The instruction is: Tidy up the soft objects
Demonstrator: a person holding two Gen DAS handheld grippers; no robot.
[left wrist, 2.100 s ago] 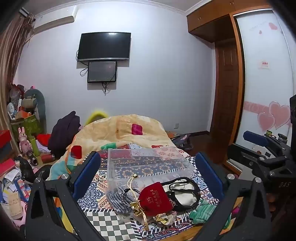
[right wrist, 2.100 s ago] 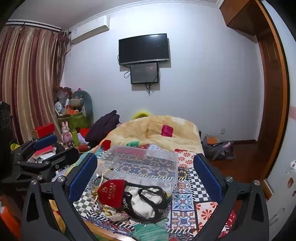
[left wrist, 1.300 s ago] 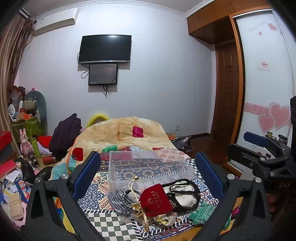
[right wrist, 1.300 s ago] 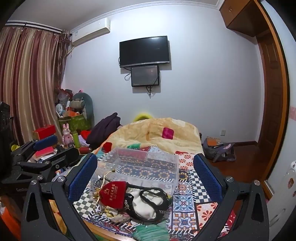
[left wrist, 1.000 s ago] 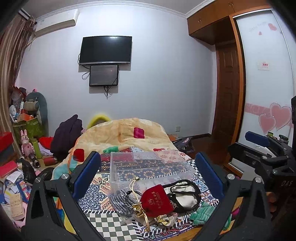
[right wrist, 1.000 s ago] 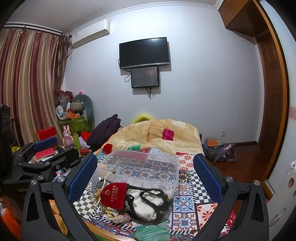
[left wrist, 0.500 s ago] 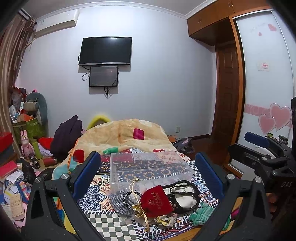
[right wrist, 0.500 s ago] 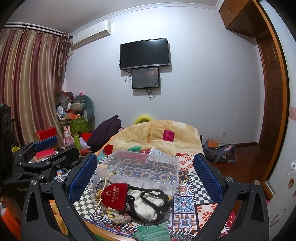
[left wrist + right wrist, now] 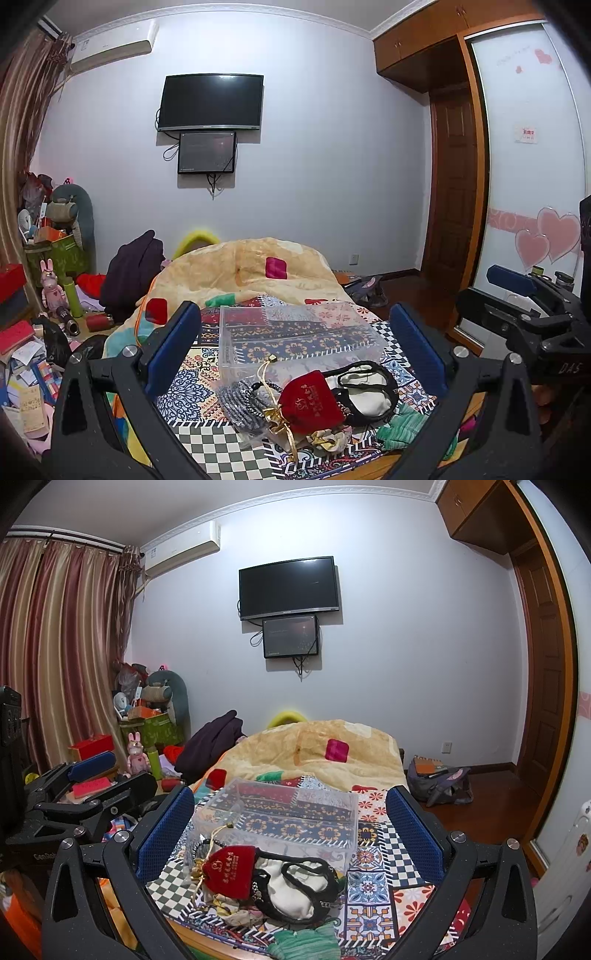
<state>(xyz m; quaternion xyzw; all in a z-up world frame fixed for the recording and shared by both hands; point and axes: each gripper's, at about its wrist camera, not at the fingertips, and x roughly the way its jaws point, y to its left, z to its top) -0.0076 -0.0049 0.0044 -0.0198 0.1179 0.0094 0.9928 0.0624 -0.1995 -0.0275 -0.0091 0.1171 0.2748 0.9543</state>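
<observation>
— Nearest? Left claw (image 9: 295,354) and right claw (image 9: 290,834), both spread wide, gripping nothing.
— Beyond? Red pouch (image 9: 310,402) on patterned surface (image 9: 184,391), touching white pouch (image 9: 364,393); farther, clear box (image 9: 295,332).

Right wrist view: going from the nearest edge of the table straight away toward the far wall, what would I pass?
Green cloth → red pouch → clear box → yellow quilt → TV on the wall.
</observation>
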